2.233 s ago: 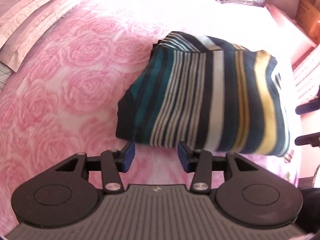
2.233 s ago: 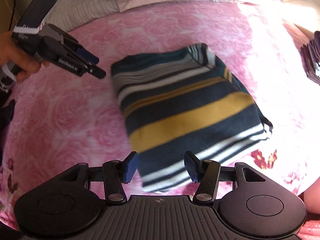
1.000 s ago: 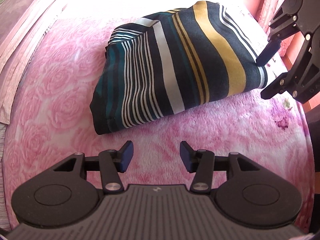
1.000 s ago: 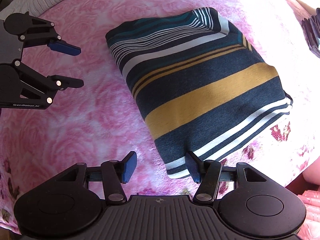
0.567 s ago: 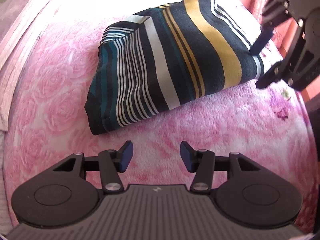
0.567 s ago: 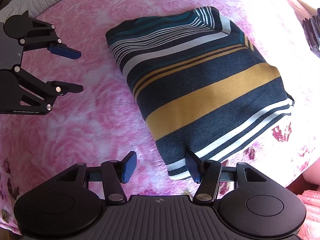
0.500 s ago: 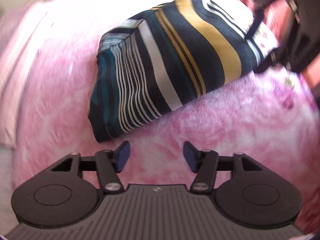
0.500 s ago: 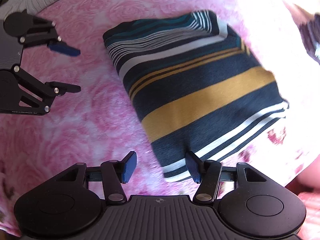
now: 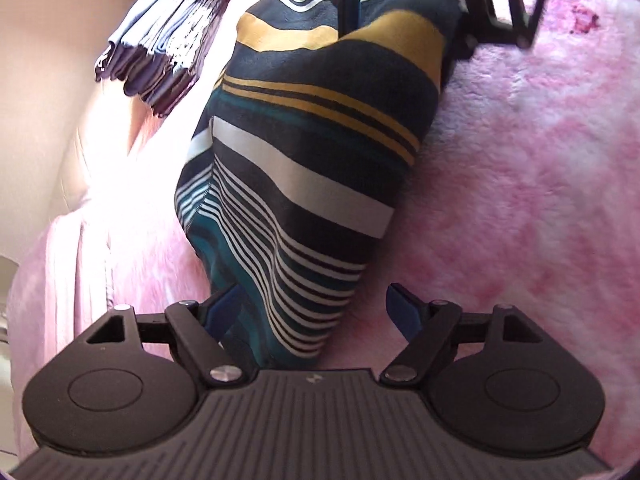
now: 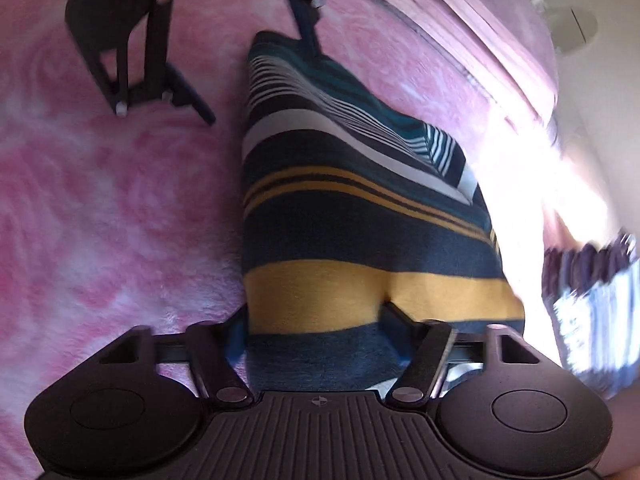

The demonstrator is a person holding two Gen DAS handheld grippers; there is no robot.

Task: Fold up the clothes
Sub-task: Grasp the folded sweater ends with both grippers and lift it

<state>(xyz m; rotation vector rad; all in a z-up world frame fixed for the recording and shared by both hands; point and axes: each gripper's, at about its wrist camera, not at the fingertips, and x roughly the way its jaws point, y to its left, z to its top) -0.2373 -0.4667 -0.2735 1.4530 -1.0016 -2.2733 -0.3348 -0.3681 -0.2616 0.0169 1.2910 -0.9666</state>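
Note:
A folded striped garment [image 9: 312, 152], navy with yellow, white and teal bands, lies on the pink rose-patterned blanket [image 9: 520, 200]. My left gripper [image 9: 312, 308] is open, its jaws straddling the thin-striped end of the garment. My right gripper [image 10: 312, 320] is open at the opposite end, with the yellow-banded edge [image 10: 360, 292] between its jaws. Each gripper shows in the other's view: the right one at the top of the left wrist view [image 9: 420, 4], the left one at the top of the right wrist view [image 10: 248, 60].
A stack of folded bluish clothes [image 9: 160, 36] lies beyond the garment near the wall, and shows blurred in the right wrist view [image 10: 592, 304]. A pale pink folded sheet [image 10: 460, 20] runs along the blanket's edge.
Both grippers have dropped low and moved in onto opposite ends of the folded garment, which now lies between their open jaws. The garment has bunched slightly.

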